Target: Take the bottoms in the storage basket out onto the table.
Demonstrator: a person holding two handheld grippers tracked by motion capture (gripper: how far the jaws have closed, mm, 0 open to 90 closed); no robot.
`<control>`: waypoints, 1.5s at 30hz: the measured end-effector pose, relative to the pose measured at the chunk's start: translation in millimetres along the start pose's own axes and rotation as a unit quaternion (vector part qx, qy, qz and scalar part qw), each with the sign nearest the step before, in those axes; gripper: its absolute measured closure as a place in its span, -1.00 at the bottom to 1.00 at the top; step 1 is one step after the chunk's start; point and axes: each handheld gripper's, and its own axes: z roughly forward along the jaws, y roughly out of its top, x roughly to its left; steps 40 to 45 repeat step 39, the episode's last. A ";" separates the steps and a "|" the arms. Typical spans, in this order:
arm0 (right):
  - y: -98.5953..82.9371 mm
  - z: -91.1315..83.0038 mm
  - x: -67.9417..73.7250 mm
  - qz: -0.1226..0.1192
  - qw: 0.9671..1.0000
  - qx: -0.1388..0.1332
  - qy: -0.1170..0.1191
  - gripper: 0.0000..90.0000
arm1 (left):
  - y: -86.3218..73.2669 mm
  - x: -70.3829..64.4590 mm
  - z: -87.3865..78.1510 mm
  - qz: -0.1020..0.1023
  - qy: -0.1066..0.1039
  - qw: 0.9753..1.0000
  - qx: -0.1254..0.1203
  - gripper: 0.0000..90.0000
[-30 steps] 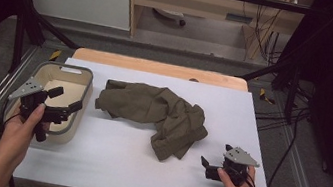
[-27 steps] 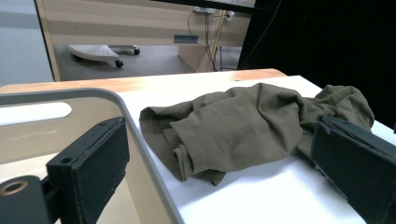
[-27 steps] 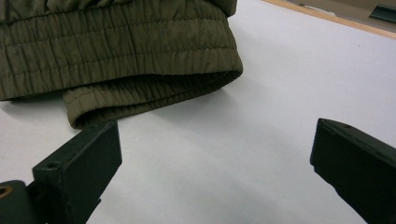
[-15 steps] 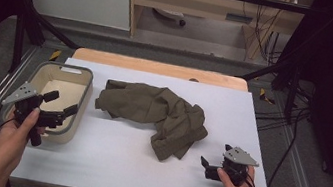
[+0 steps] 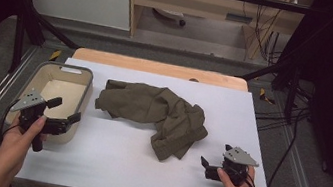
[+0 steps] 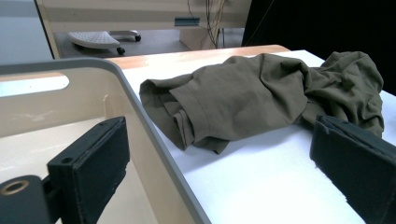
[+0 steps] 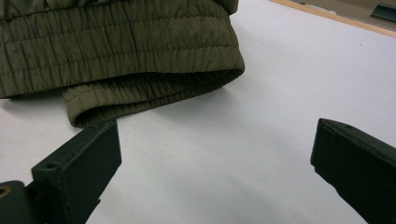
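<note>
You are holding both grippers at the near edge of the worktop (image 5: 108, 160), and nothing is being gripped.

Left gripper (image 5: 64, 114): you are hovering it over the near right corner of the beige bin (image 5: 84, 91), jaws standing wide apart and empty. In the left gripper view one jaw is hanging inside the bin and the other over the white surface, with the bin's grey rim (image 6: 140, 112) running between them.

Right gripper (image 5: 204, 167): you are resting it low near the right front of the worktop, jaws likewise spread wide with nothing between them. In the right gripper view they are pointing at the elastic hem (image 7: 154, 91) of the garment, which is lying just ahead of the jaw tips and not touching them.

Olive garment (image 5: 161, 115): it is lying crumpled at mid-worktop, just right of the bin and apart from it, between the two grippers. One bunched end is pointing toward the bin, the other end is trailing toward the right gripper.

Progress, as a judgement: the work appears to be at its start. The garment is lying loose and unfolded, the bin is looking empty as far as its floor is showing, and no grasp is made yet. Everything from the first pinch onward is left to do.
</note>
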 end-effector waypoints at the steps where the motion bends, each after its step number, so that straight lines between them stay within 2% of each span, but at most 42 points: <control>1: 0.0 0.1 0.2 0.000 1.000 0.000 0.000 -0.95 | -1.8 -0.6 0.6 0.001 0.000 1.000 0.002 -0.90; 7: 0.2 1.0 0.8 -0.002 1.000 0.001 0.000 -0.95 | -8.1 -7.3 3.8 0.023 0.005 1.000 0.019 -0.90; 10: 0.2 1.3 1.2 -0.003 1.000 0.001 0.001 -0.95 | -11.0 -8.5 4.0 0.027 0.005 0.999 0.023 -0.90; 22: -0.2 1.9 1.5 -0.002 1.000 0.003 0.000 -0.95 | -25.1 -1.9 4.5 0.016 0.006 0.999 0.039 -0.90; 27: -0.6 2.7 1.8 0.003 1.000 0.005 -0.003 -0.95 | -26.2 7.6 -0.2 -0.006 0.004 1.000 0.023 -0.89; 33: -0.8 6.2 1.8 0.015 1.000 0.014 -0.022 -0.95 | -27.2 10.2 -1.6 0.001 0.010 1.000 0.021 -0.88; 36: -1.7 8.6 1.4 0.023 0.999 0.024 -0.033 -0.94 | -27.1 8.2 -0.8 0.008 0.013 1.000 0.023 -0.88; 39: -3.8 11.8 1.1 0.030 0.998 0.037 -0.040 -0.94 | -23.8 3.7 -1.5 0.012 0.014 1.000 0.014 -0.88; 45: -3.8 11.8 1.1 0.030 0.998 0.037 -0.040 -0.94 | -23.8 3.7 -1.5 0.012 0.014 1.000 0.014 -0.88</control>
